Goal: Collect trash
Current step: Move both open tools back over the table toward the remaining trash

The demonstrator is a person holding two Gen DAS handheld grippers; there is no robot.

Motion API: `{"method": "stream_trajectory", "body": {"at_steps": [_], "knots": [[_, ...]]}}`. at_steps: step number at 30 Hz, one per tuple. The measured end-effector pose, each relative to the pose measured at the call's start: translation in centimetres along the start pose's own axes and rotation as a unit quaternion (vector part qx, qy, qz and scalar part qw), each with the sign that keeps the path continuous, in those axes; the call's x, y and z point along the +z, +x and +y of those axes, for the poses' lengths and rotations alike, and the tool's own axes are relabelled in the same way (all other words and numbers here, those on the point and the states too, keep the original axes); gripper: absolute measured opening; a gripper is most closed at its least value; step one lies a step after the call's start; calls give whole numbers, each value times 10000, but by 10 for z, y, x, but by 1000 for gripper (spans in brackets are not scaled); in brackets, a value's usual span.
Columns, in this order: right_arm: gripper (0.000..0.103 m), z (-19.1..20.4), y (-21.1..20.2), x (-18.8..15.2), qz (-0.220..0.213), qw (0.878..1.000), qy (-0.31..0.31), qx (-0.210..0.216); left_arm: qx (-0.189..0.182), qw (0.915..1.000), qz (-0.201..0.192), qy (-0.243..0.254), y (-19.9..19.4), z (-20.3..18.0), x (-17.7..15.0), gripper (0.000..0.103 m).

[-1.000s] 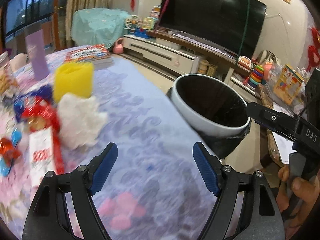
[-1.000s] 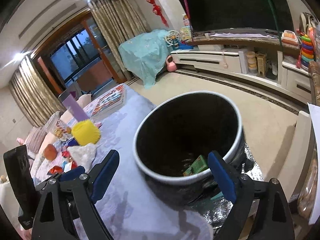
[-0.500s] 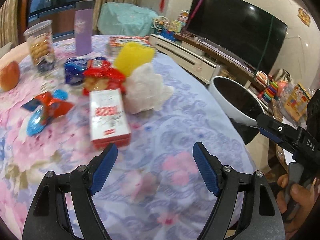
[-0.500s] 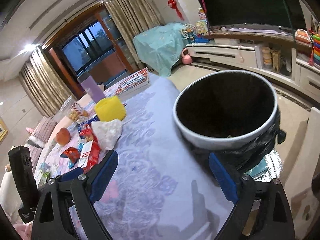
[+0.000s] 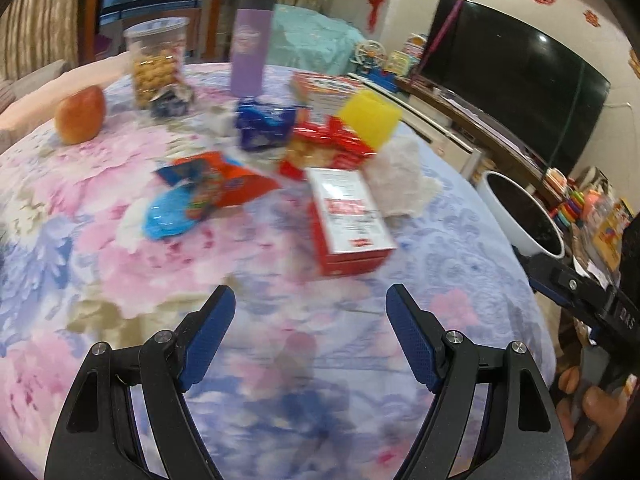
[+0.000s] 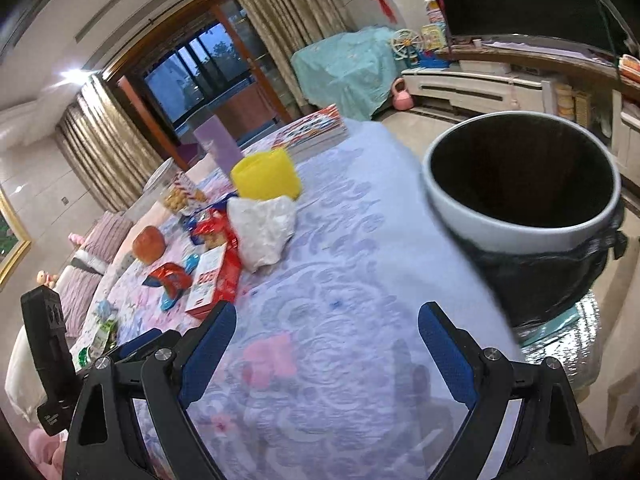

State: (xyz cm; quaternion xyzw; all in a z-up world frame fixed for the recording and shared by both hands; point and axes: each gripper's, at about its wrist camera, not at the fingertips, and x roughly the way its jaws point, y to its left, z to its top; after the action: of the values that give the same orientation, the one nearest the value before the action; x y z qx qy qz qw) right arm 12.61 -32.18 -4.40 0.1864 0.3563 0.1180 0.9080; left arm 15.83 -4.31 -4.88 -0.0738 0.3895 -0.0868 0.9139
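Observation:
My left gripper (image 5: 310, 312) is open and empty above the floral tablecloth (image 5: 120, 280). Ahead of it lie a red and white carton (image 5: 348, 220), a crumpled white tissue (image 5: 400, 184), an orange snack wrapper (image 5: 216, 180), a blue wrapper (image 5: 172, 216), a red snack bag (image 5: 328, 148) and a dark blue wrapper (image 5: 264, 124). The white bin (image 6: 520, 184) with a black liner stands beside the table's right edge. My right gripper (image 6: 326, 324) is open and empty over the table near the bin. The carton (image 6: 206, 280) and tissue (image 6: 262, 228) also show in the right wrist view.
A yellow cup (image 5: 370, 120), an apple (image 5: 80, 114), a clear jar of snacks (image 5: 158, 68), a purple bottle (image 5: 250, 60) and a stack of books (image 5: 324, 88) stand further back. A TV (image 5: 512, 92) and cabinet with toys line the far wall.
My left gripper swung left away from the bin and now faces the trash on the table, closer to the carton. My right gripper pulled back from the bin over the table.

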Motion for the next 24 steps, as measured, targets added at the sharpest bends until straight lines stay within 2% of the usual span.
{"method": "stream_trajectory", "body": {"at_steps": [12, 17, 24], "knots": [[94, 56, 37, -18, 373, 9979, -409, 342, 424, 9988, -47, -260, 2, 61, 16, 80], [94, 74, 49, -20, 487, 9958, -610, 471, 375, 9992, -49, -156, 7, 77, 29, 80], [94, 95, 71, -18, 632, 9926, -886, 534, 160, 9994, 87, 304, 20, 89, 48, 80]]}}
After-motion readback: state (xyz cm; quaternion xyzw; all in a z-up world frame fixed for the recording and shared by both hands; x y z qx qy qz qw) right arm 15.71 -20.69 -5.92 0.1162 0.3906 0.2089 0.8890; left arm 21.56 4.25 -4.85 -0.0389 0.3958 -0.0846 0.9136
